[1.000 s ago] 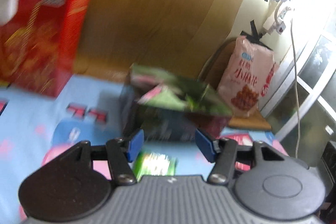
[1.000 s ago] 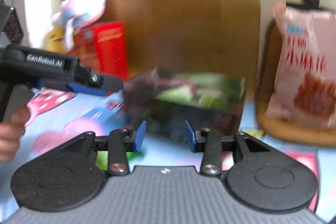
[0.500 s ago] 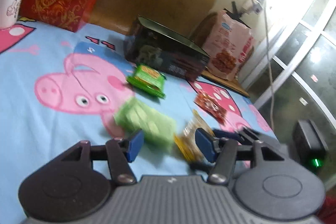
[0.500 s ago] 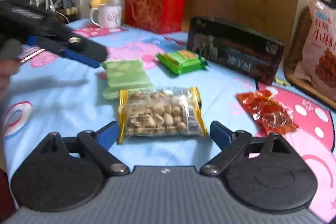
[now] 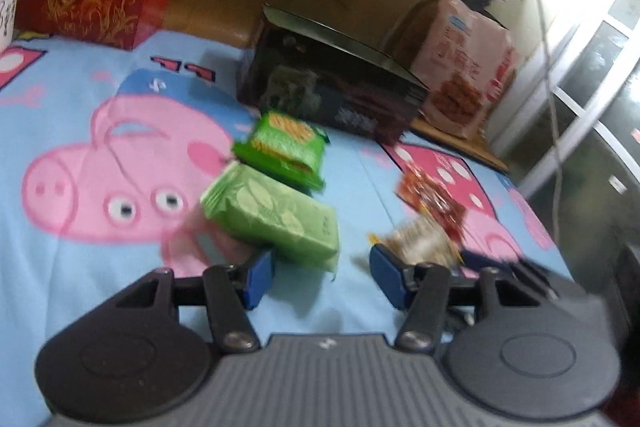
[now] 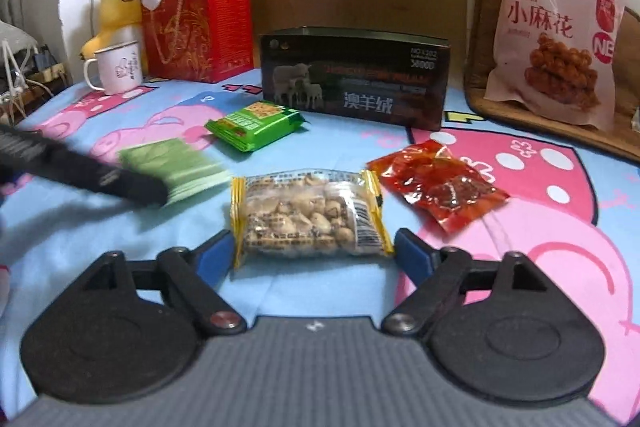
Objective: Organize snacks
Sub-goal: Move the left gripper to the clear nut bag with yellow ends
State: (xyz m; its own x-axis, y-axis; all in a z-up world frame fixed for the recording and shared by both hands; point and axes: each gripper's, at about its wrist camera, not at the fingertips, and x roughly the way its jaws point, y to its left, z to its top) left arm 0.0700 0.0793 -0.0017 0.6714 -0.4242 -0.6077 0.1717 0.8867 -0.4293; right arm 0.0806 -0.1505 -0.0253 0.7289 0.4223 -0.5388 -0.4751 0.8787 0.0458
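Both grippers have dropped from box level toward the cartoon-pig sheet (image 6: 120, 247). Right gripper (image 6: 314, 253), jaws just spread wide, brackets the clear nut packet (image 6: 308, 213) without touching. Left gripper (image 5: 322, 273) half open, empty, at the pale green packet (image 5: 276, 215). Black box (image 6: 356, 79) reads "澳羊绒"; pink bag (image 6: 556, 47) "红糖小麻花".

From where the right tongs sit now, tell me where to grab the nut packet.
Grip the nut packet across its width, one finger on each yellow sealed end, coming from its near long edge. It lies flat on the sheet, crosswise to the open right tongs, whose jaws already flank both ends.
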